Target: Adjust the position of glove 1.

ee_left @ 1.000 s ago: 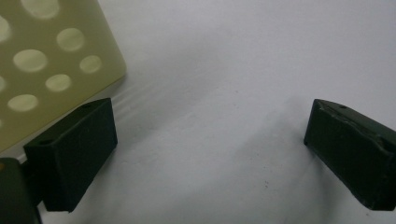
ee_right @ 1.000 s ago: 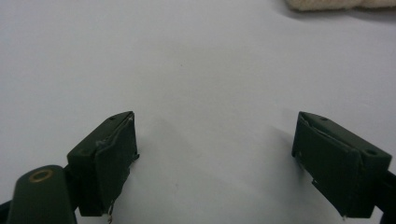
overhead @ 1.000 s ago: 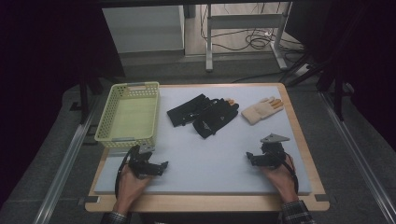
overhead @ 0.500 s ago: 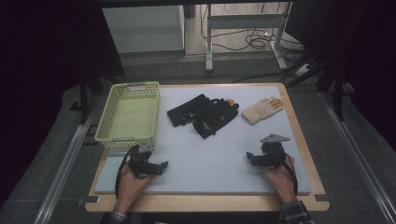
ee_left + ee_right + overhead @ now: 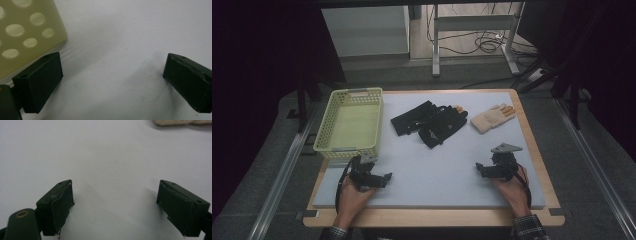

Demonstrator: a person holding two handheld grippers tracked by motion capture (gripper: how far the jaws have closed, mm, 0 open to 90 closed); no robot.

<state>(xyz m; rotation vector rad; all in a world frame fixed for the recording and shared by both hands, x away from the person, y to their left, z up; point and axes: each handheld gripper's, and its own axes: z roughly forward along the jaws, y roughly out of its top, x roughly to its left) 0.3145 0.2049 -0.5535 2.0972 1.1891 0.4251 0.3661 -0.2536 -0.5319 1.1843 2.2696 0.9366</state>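
Black gloves (image 5: 430, 123): lying in a heap toward the table's (image 5: 437, 170) far edge, near its middle.
Cream glove (image 5: 492, 118): lying just right of them.
Basket (image 5: 349, 124): sitting at the far left corner.
My left gripper (image 5: 384, 178): resting near the front edge, jaws standing wide apart, holding nothing.
My right gripper (image 5: 479, 169): resting near the front right, jaws spread, gripping nothing.

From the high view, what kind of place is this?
Probably a lab recording bench: a wooden table topped with a grey mat, a bare metal desk frame with loose cables on the floor behind, and a perforated yellow plastic basket beside gloves.
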